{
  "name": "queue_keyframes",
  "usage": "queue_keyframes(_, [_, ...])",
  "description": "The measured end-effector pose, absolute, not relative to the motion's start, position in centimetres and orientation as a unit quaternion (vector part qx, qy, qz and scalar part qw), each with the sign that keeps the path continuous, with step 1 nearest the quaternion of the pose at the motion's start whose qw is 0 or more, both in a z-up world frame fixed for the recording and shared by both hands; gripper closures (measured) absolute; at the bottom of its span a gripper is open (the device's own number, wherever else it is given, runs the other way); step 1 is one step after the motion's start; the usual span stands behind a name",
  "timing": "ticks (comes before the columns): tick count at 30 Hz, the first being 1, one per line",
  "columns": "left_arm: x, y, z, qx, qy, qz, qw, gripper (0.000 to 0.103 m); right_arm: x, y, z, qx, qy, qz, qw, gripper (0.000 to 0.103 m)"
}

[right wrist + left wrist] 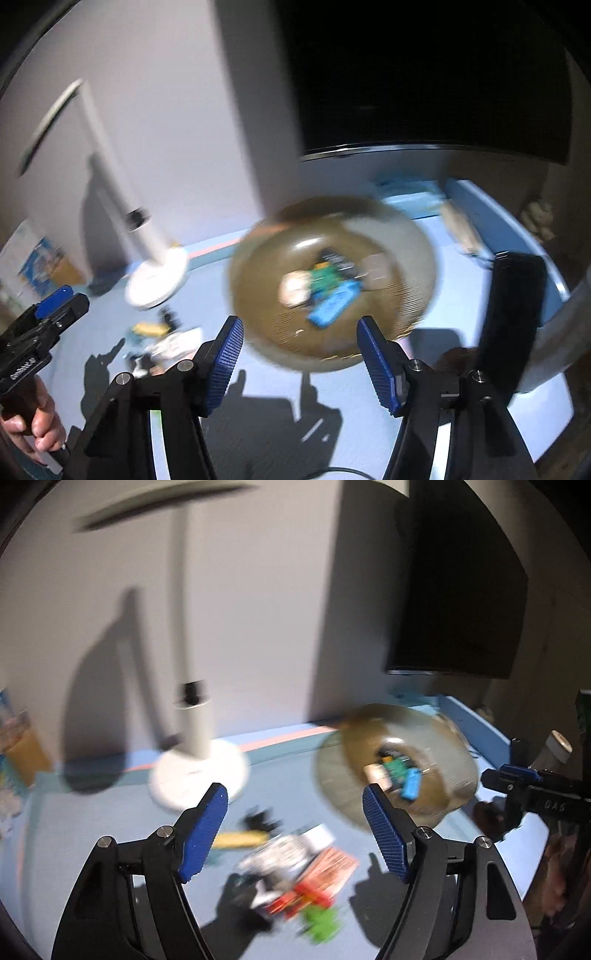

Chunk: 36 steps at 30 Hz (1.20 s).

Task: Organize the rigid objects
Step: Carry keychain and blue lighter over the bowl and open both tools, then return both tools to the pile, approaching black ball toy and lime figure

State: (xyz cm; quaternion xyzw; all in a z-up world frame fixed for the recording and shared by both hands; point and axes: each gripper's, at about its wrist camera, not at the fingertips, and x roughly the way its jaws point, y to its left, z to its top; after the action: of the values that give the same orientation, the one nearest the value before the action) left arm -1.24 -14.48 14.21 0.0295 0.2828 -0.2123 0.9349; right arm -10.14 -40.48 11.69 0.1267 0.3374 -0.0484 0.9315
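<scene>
Blue tabletop (288, 786): your left gripper (295, 830) and right gripper (299, 362) stand released, nothing between them; brown bowl (258, 266) at twelve o'clock of the right.

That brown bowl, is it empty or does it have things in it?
Not empty. The brown bowl holds several small items, among them a blue piece and a green one; blur hides what they are.
</scene>
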Motion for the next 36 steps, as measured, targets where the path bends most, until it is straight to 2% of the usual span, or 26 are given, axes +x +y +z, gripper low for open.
queue_keyframes(3, [-2.0,-10.1,13.5,0.008,0.296,-0.184,0.937,0.029,-10.1,-36.5,11.2,0.122,0.347,-0.011,0.93,0.041])
queue_keyframes(8, [-2.0,-3.9,9.1,-0.028,0.343,-0.137,0.929,0.029,-9.5,-31.3,8.7,0.115,0.371,0.025,0.921,0.041])
queue_keyframes(13, [-0.7,-2.3,2.3,-0.031,0.399,-0.109,0.91,0.029,-7.3,-29.8,3.4,0.115,0.393,0.024,0.912,0.041])
queue_keyframes(16, [-0.5,-2.0,0.0,-0.039,0.411,-0.112,0.904,0.029,-6.7,-30.1,0.9,0.118,0.4,0.022,0.908,0.041])
queue_keyframes(20, [-0.7,-2.4,0.2,-0.037,0.396,-0.121,0.91,0.029,-6.3,-30.5,-1.8,0.135,0.403,0.035,0.905,0.041])
queue_keyframes(31, [-1.2,-2.9,0.3,-0.032,0.401,-0.148,0.904,0.029,-8.4,-28.5,-0.4,0.099,0.363,0.127,0.918,0.037])
queue_keyframes(33, [-1.3,-3.4,0.3,-0.024,0.406,-0.157,0.9,0.029,-8.9,-27.5,-0.2,0.081,0.363,0.151,0.916,0.034])
queue_keyframes(35, [-1.4,-4.0,0.4,-0.022,0.411,-0.176,0.894,0.029,-8.6,-26.4,-0.4,0.065,0.373,0.162,0.911,0.023])
queue_keyframes(36, [-1.5,-4.2,0.5,-0.03,0.413,-0.188,0.891,0.029,-8.5,-25.9,-0.5,0.056,0.379,0.16,0.91,0.022])
